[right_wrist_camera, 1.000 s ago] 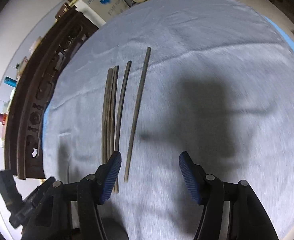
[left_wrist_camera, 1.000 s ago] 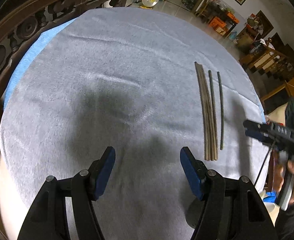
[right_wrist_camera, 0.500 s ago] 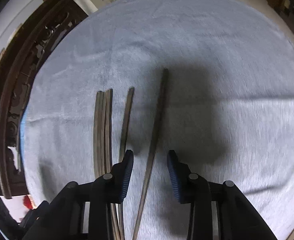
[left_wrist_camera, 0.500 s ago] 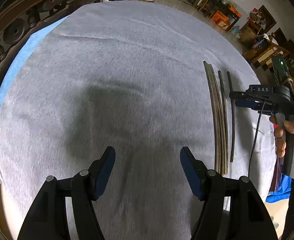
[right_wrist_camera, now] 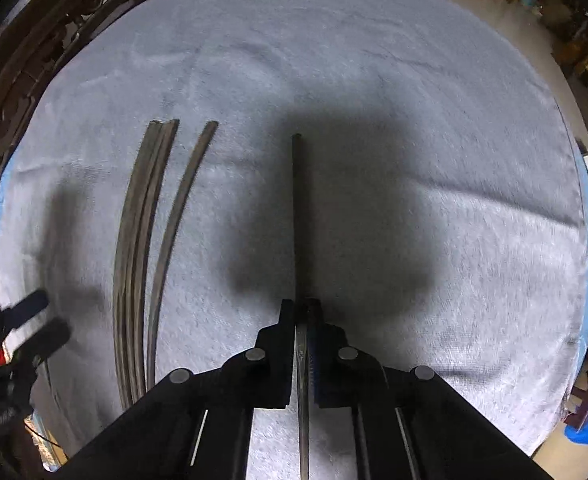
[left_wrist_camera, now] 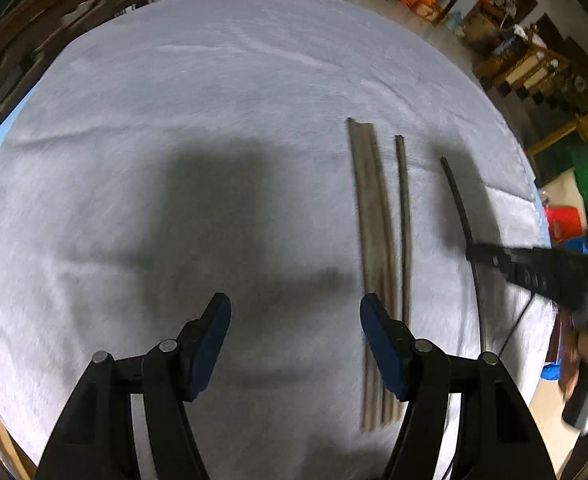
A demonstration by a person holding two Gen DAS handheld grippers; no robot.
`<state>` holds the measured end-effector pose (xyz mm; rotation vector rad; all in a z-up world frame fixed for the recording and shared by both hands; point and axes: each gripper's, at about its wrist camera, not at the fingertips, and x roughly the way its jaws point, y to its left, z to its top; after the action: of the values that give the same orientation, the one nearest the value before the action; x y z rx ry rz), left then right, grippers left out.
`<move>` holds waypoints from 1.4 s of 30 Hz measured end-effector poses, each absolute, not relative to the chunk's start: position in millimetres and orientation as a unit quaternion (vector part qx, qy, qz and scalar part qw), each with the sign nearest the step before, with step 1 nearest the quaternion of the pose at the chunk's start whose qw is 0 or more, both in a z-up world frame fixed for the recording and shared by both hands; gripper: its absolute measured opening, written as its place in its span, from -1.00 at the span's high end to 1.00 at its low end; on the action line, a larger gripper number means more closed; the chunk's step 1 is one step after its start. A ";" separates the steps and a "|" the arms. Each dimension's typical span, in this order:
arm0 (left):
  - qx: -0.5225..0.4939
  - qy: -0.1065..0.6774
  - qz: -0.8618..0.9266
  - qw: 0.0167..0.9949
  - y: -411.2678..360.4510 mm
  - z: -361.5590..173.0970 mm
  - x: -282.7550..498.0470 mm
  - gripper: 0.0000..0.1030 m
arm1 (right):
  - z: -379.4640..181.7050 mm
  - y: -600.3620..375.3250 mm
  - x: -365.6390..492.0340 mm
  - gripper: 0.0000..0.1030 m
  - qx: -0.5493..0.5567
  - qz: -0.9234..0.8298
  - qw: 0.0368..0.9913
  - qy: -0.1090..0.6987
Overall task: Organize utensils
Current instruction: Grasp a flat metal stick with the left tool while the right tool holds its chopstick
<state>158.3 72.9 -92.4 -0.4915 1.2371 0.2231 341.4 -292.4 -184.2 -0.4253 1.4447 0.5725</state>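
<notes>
So the dark chopstick sits pinched in the right gripper, fingers clamped on it, tip pointing to 12 o'clock over the grey cloth on the bench. Bundled chopsticks and a single chopstick lie at 9 o'clock. Left gripper hangs with fingers wide, holding nothing.
</notes>
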 end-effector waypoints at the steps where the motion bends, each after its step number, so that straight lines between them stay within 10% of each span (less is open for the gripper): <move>1: -0.224 0.577 0.101 0.779 70.0 -93.9 169.1 -0.32 | -183.7 -295.4 340.6 0.86 -0.188 0.258 0.693 0.646; 18: -0.173 0.627 0.148 0.745 64.9 -109.1 233.9 -0.33 | -182.0 -312.7 350.4 0.83 -0.168 0.277 0.689 0.649; 22: -0.176 0.641 0.161 0.729 72.8 -112.0 252.8 0.11 | -182.6 -307.8 347.8 0.83 -0.177 0.272 0.686 0.651; 42: -0.171 0.639 0.134 0.738 64.2 -121.8 298.1 -0.09 | -177.4 -306.4 347.9 0.83 -0.176 0.274 0.687 0.650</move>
<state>298.1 64.2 -121.8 -0.3749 1.4025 0.2938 347.9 -306.4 -177.4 -0.3932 1.4554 0.6132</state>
